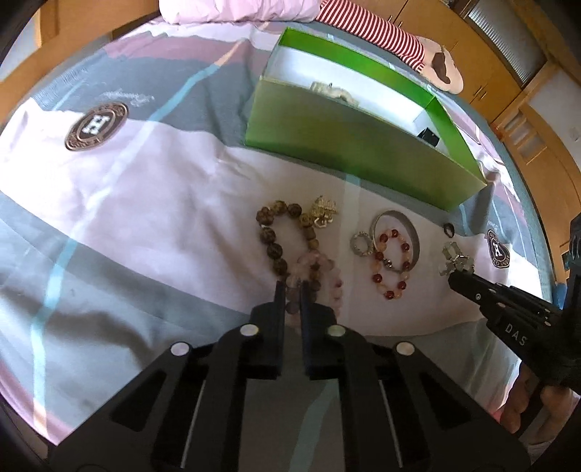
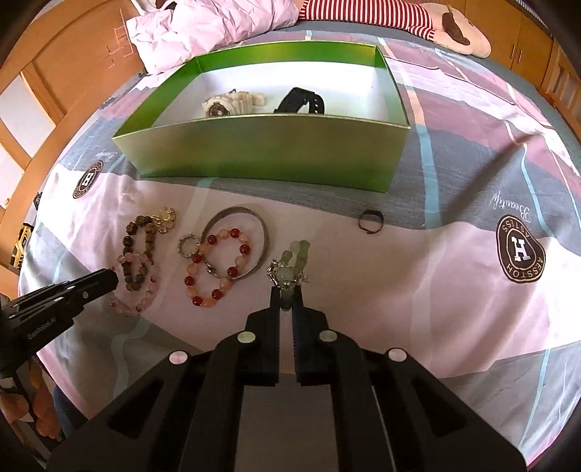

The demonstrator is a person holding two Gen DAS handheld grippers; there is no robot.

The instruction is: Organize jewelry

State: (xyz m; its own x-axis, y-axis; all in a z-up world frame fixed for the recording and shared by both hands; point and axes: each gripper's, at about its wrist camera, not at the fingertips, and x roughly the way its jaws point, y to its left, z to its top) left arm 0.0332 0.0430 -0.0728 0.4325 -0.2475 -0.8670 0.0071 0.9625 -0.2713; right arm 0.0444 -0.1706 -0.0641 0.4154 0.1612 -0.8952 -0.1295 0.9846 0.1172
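A green box [image 2: 268, 152] stands on the bed and holds a white watch [image 2: 232, 101] and a black watch [image 2: 301, 101]. In front of it lie a brown bead bracelet [image 1: 270, 239], a gold brooch [image 1: 321, 212], a silver bangle [image 2: 236, 218], a red bead bracelet [image 2: 218, 270], a small sparkly ring [image 2: 188, 246] and a dark ring [image 2: 370, 221]. My left gripper [image 1: 292, 287] is shut on a pink bead bracelet [image 1: 319, 272]. My right gripper [image 2: 287, 290] is shut on a pale green and silver jewelry piece [image 2: 290, 263].
The bedspread [image 2: 454, 254] is pink and grey with round logos. A pink pillow [image 2: 203, 25] and a striped plush toy [image 2: 435, 18] lie behind the box. Wooden cabinets [image 1: 508, 72] stand beyond the bed.
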